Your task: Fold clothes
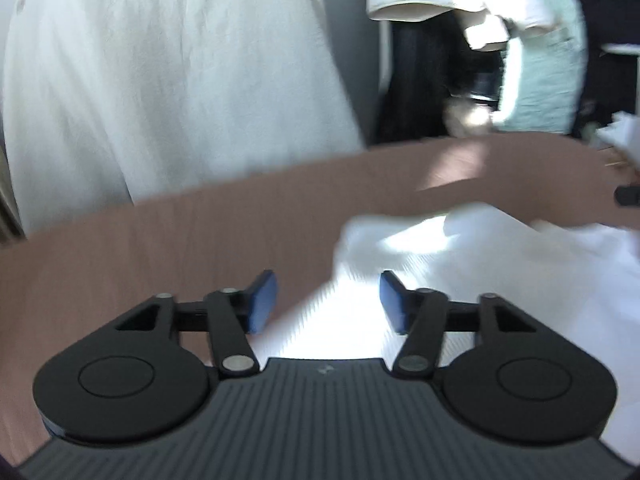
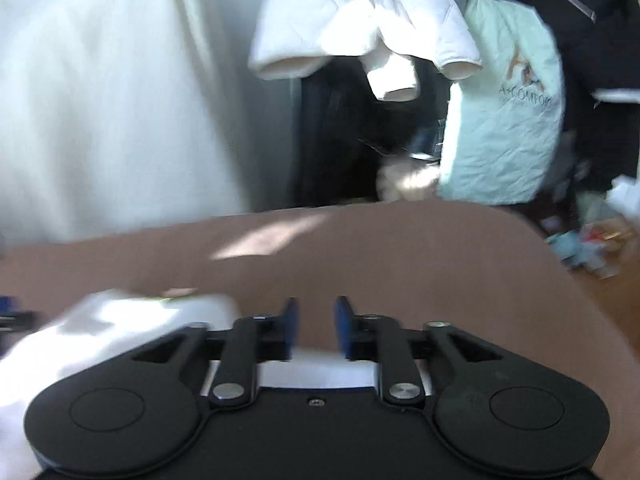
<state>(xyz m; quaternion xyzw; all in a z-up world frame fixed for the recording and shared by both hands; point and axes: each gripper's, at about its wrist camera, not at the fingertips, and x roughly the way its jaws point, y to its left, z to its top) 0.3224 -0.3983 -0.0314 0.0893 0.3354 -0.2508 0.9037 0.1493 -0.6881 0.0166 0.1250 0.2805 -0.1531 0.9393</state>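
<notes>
A white garment (image 1: pixel 480 248) lies crumpled on the brown table (image 1: pixel 160 248), lit by a patch of sun. My left gripper (image 1: pixel 328 300) hovers over the garment's near left edge. It is open, its blue pads (image 1: pixel 262 302) wide apart with cloth showing below the gap but not pinched. In the right wrist view the same garment (image 2: pixel 120 320) lies to the left of and under my right gripper (image 2: pixel 316 326). That gripper is open too, its blue pads (image 2: pixel 344 328) a narrow gap apart with only bare table (image 2: pixel 400 248) seen between them. Both views are blurred.
Beyond the table's far edge hang a wide white cloth (image 1: pixel 160 80), a white padded jacket (image 2: pixel 360 12) and a pale green bag (image 2: pixel 504 120), with dark clothing behind. Small clutter (image 2: pixel 592 244) lies on the floor past the table's right corner.
</notes>
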